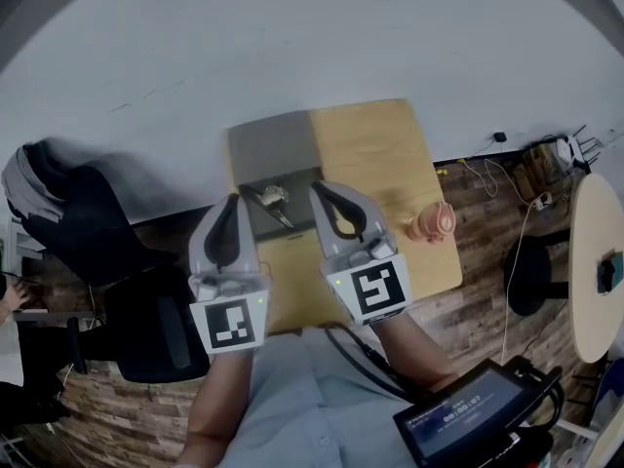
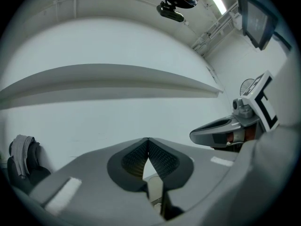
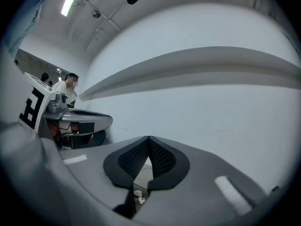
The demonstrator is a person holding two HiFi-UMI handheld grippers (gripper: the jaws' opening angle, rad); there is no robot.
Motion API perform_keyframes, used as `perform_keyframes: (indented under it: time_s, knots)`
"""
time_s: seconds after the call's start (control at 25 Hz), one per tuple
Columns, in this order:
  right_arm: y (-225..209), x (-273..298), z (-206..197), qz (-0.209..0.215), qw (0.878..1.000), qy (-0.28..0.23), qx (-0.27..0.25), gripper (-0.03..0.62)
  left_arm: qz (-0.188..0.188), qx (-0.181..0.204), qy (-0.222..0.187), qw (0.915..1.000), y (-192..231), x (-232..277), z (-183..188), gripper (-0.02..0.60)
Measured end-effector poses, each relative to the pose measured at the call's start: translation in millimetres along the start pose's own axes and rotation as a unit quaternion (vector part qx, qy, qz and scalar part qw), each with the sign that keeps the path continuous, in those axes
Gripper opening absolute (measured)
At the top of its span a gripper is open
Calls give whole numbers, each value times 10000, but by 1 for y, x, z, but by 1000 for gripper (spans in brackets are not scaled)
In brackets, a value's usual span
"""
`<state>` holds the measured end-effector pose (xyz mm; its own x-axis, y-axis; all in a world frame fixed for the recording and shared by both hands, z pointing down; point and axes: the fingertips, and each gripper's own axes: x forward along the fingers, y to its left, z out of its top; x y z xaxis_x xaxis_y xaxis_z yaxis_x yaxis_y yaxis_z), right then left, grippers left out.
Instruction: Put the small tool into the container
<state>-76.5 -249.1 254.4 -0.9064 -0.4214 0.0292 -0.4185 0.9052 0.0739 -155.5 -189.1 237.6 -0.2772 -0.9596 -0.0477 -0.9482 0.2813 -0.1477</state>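
The right claw (image 3: 149, 138) is closed, its two ribbed pads meeting at the tips, and nothing is between them. The left claw (image 2: 148, 140) is also closed and empty. Both point level toward the pale wall, side by side and near each other, high above the counter (image 1: 375, 154).

Below and between the two claws stands the grey container (image 1: 268, 149). The small tool (image 1: 271, 203) lies in its darker part, just under the tip of the right claw. It seems to be inside already, so I judge the placing done and the step in hand to be a check with the claws held clear.

To do this well, I would hold both claws closed and high, so that no jaw catches the container wall. I would look down into the container to confirm that the tool rests fully on the bottom and not on the rim. If one end leans on the wall, the right claw is the nearer one to come down and push it in.

The count:
- Two claws.
- One container.
- One small tool, seen as a dark slender piece with a pale piece on it; I cannot tell if these are joined.
- One pinkish object (image 1: 432, 222), on the counter to the right of the right claw and well apart from the container.
- One counter.
- Two dark chairs (image 1: 88, 222), one far to the left of the left claw and one far to the right of the right claw.
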Motion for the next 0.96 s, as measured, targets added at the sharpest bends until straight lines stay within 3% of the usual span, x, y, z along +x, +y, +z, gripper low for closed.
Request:
perform_keyframes:
  time_s: [0.96]
  knots:
    - [-2,-6,5,-47,9997,-204,151,0,-7,175,-68,9998,-7,-3,7,9]
